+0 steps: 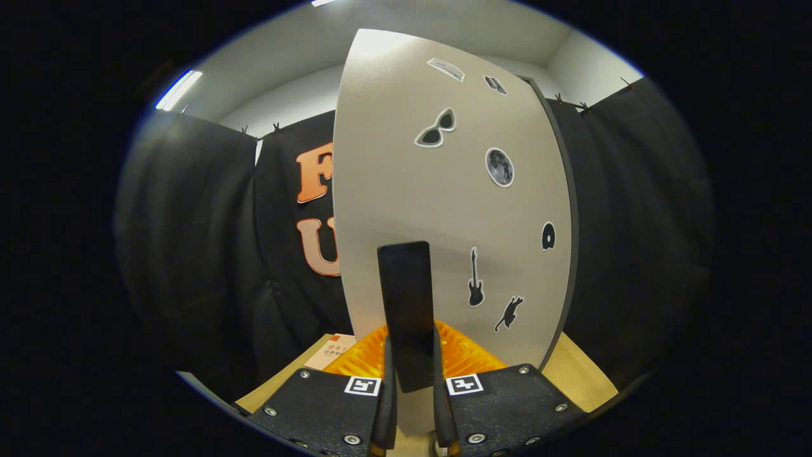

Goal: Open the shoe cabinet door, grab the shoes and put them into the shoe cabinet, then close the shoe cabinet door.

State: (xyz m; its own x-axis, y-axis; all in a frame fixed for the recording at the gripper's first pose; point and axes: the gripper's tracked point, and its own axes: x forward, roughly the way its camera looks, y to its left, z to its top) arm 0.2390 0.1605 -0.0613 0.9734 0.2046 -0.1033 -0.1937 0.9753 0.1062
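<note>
The grey shoe cabinet door (444,209) stands close ahead of me, upright and dotted with small black stickers. Its black, flat handle (406,285) runs vertically down the door's lower middle. My gripper (411,368) is shut on the lower end of that handle, one finger pressing on each side. An orange ribbed object (469,355) lies low, just beyond the fingers at the door's foot; I cannot tell what it is. The cabinet's inside is hidden behind the door.
A light wooden surface (574,374) shows below the door on both sides. A small printed card (330,355) lies on it to the left of the fingers. Black cloth walls (190,254) hang behind the door.
</note>
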